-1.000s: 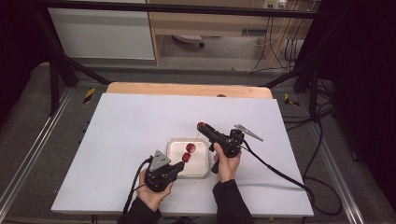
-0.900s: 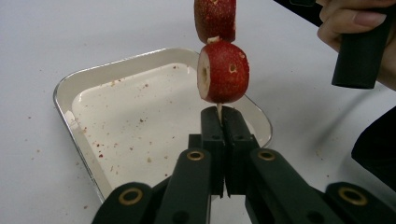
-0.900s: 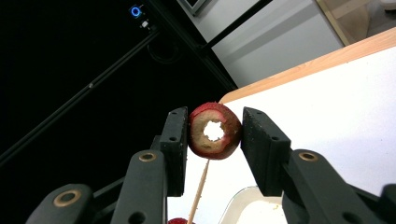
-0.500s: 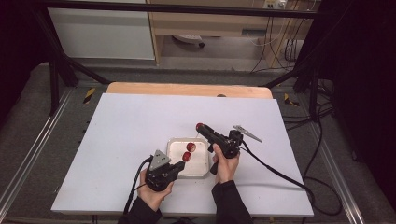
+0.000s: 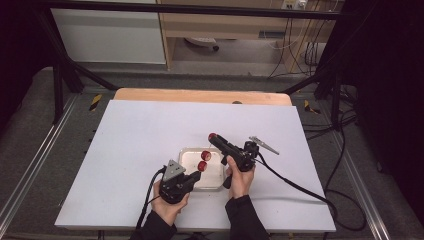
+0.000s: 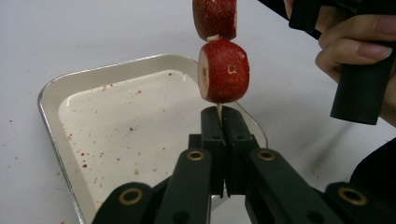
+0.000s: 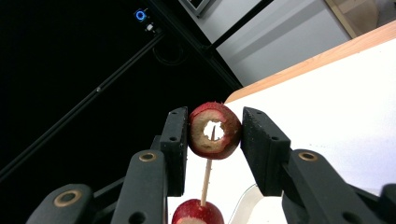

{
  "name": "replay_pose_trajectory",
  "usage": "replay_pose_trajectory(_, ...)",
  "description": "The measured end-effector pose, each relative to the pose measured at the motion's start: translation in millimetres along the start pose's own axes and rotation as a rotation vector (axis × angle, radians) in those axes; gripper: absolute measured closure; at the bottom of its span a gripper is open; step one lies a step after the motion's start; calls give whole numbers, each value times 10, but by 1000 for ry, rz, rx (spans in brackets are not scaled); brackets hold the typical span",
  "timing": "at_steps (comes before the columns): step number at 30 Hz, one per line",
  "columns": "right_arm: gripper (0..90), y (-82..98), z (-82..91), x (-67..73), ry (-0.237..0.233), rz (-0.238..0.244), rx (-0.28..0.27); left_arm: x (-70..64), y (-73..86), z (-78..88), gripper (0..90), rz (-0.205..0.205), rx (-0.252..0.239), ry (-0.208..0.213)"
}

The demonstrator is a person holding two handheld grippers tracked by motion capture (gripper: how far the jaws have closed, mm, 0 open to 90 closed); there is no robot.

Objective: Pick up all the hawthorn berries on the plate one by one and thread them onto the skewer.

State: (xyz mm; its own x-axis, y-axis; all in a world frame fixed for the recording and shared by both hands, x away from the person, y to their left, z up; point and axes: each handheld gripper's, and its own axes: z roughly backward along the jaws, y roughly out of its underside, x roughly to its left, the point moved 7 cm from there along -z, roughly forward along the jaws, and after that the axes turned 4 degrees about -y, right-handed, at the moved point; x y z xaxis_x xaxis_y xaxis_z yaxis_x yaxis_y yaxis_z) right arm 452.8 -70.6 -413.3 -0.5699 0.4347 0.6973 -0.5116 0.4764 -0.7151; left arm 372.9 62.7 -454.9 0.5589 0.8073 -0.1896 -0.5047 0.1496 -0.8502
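Observation:
A thin wooden skewer (image 7: 205, 179) stands over the metal tray (image 6: 140, 121). My left gripper (image 6: 220, 112) is shut on its lower end. Two red cored fruits are threaded on the skewer, the lower fruit (image 6: 223, 71) just above my jaws and the upper fruit (image 6: 215, 18) right above it. My right gripper (image 7: 214, 130) is shut on a third red cored fruit (image 7: 201, 133), and the skewer's tip shows inside that fruit's hole. In the high view the left gripper (image 5: 199, 175) sits at the tray's (image 5: 182, 152) near edge, and the right gripper (image 5: 212, 136) reaches over its far right corner.
The tray holds red and pale crumbs, and more lie scattered on the white tabletop (image 5: 140, 130) around it. A wooden strip (image 5: 200, 95) runs along the table's far edge. The right hand (image 6: 355, 42) is close on the right. Cables trail off to the right.

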Motion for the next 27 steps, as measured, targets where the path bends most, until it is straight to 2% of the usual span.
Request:
replay_pose_trajectory(4,627,32,1,-3,4,10,5,-2,-12,-5,885,7,1,3)
replay_pose_trajectory(9,629,103,-1,1,-1,1,32,13,-86,-6,885,21,-19,1)
replay_pose_trajectory(11,629,149,-4,-2,-1,-4,39,15,-111,-18,885,18,-12,-1)
replay_pose_trajectory(22,616,162,22,2,8,53,77,52,-70,-35,886,0,-2,9)
replay_pose_trajectory(27,531,130,64,-2,37,102,111,110,-54,3,885,-9,2,4)
